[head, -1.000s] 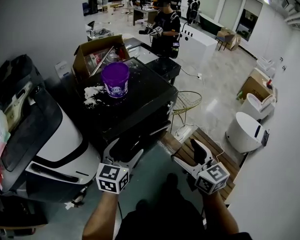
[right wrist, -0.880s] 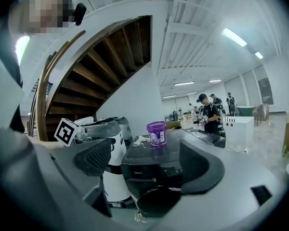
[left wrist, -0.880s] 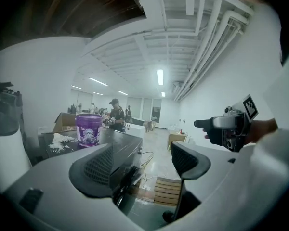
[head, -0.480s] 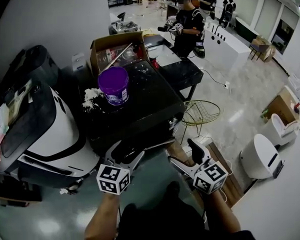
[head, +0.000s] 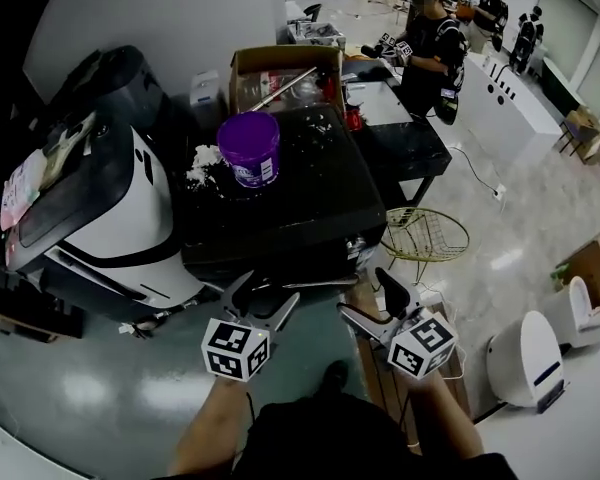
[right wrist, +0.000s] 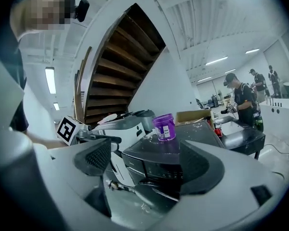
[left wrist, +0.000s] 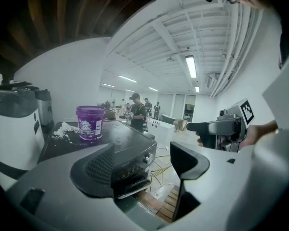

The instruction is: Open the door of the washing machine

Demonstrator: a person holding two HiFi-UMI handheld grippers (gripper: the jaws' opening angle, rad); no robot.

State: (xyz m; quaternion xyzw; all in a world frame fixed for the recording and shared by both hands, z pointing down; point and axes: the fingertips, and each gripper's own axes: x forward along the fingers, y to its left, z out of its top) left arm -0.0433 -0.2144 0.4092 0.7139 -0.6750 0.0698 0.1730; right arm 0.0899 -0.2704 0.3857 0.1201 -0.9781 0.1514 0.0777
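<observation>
Hovering my left gripper [head: 265, 293] and right gripper [head: 368, 298] near the front of the black washing machine [head: 280, 208], jaws apart on both, nothing held. Its door [right wrist: 149, 198] looks untouched, so I reckon the whole opening lies ahead.

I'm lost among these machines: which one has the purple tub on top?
The black washing machine; the purple tub stands on its top. The white machine on its left has none.

Purple tub [head: 248, 149], white clump [head: 201, 164] sit on washing machine [head: 325, 190].
</observation>
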